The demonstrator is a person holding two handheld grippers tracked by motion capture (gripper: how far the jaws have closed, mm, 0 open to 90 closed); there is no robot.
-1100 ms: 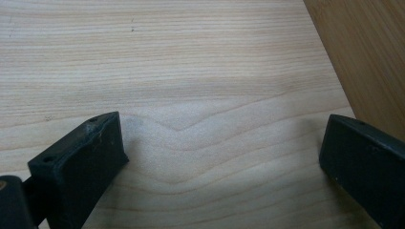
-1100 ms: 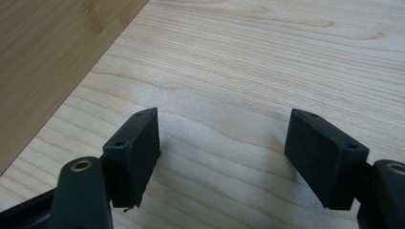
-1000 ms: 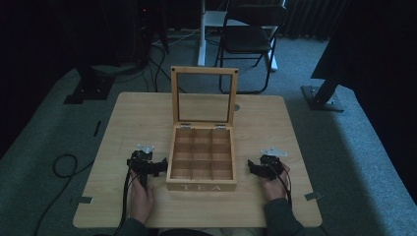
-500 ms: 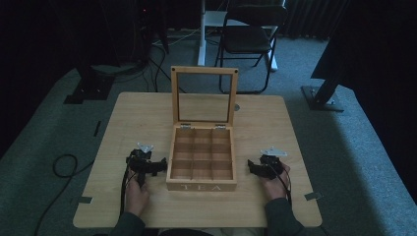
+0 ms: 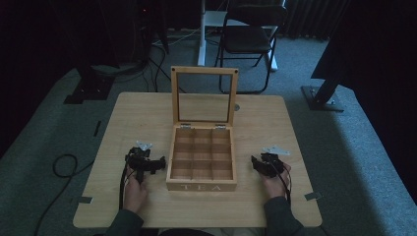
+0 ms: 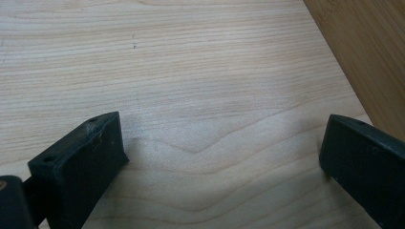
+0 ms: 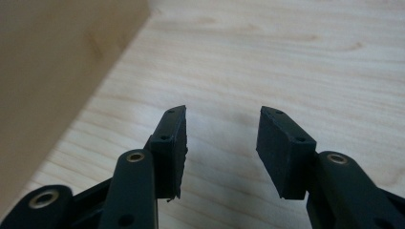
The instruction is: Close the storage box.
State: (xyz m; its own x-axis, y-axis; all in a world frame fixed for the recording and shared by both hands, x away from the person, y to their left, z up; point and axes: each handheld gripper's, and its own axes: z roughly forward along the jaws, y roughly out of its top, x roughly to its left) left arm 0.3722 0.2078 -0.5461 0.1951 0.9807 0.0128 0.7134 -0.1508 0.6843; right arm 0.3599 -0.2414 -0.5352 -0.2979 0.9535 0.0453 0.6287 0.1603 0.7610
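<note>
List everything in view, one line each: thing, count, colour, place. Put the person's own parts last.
Square light wooden table: one, pale wood, centre of the high view.
Wooden tea box with nine compartments: one, light brown, mid-table near the front edge, "TEA" on its front; the compartments look empty.
Glass-paned hinged lid: one, wooden frame, standing upright at the box's back.
Black folding chair: one, on the grey carpet beyond the table.
Black cable: one, looped on the carpet left of the table.
Left gripper: one, black, on the table left of the box, jaws wide apart, nothing between.
Right gripper: one, black, right of the box, jaws apart, nothing between.
Hands: two, at the table's front edge, one behind each gripper.
</note>
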